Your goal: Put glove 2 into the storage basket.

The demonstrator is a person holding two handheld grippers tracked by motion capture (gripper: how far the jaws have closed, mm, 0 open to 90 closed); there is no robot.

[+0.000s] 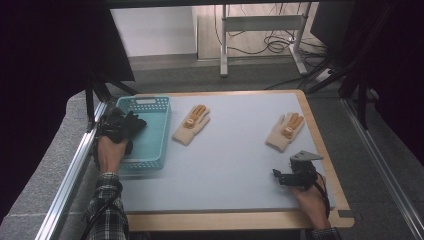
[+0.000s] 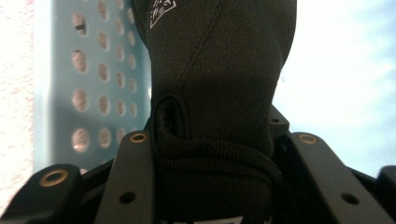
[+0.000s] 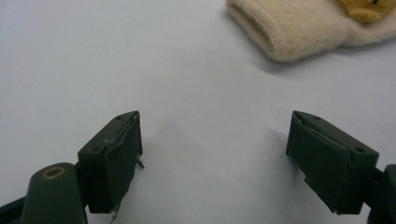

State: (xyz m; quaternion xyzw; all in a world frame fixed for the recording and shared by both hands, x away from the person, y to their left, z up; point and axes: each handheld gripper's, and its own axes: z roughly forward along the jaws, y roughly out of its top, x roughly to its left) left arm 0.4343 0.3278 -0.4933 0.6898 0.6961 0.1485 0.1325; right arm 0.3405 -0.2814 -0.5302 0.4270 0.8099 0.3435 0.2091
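The left gripper (image 1: 131, 125) is clamped on a black glove (image 2: 219, 93), holding it over the left rim of the teal basket (image 1: 155, 145), which sits at the table's (image 1: 230, 170) left edge, toward the far corner. In the left gripper view the glove's ribbed cuff is pinched between the jaws, with the basket's perforated wall (image 2: 93, 93) behind it on the left and the pale table surface on the right. The left hand (image 1: 111, 152) grips the tool from the near side of the basket. Two cream gloves with orange patches lie flat on the table: one (image 1: 192, 124) just right of the basket near the far edge, the other (image 1: 285, 131) near the right edge. The right gripper (image 1: 280, 177) rests low near the table's near right corner, its jaws spread wide with nothing between them. In the right gripper view the cuff of the right-hand cream glove (image 3: 299, 28) lies ahead of the jaws, well apart from them.
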